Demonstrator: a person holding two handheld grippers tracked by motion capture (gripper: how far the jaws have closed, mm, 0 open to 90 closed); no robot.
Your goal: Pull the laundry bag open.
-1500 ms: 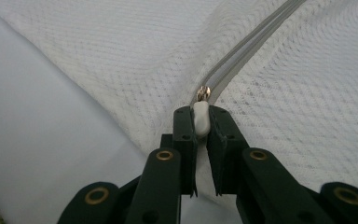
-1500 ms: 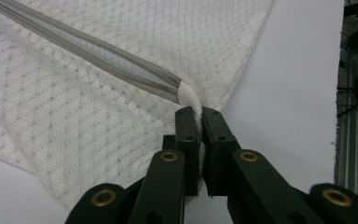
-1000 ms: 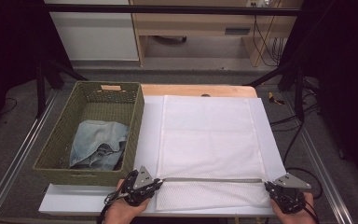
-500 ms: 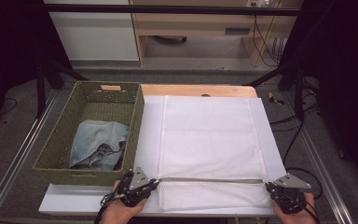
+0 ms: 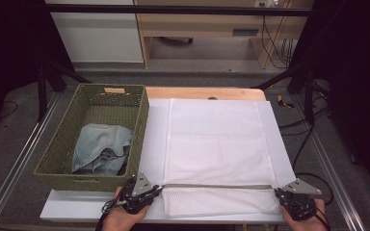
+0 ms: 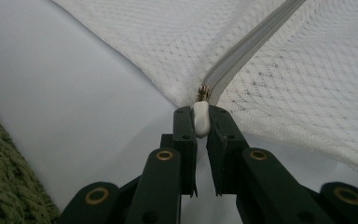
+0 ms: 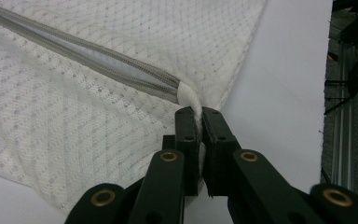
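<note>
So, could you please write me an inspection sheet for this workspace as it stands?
Surface: white table top, wooden strip at the far edge.
Job's things: white mesh bag lying flat; zipper stretched across its near end.
Clutter: green woven basket holding blue denim clothing.
Grippers: left tool shut on the white zipper pull; right tool shut on the bag corner.
Cables: one trailing from each tool; more on the floor, far right.
Surroundings: wooden furniture, dark stands.

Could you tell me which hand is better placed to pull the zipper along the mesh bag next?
The left. The left gripper is shut on the zipper pull at its end of the zipper, while the right gripper pinches the mesh bag at the far corner, anchoring it.
</note>
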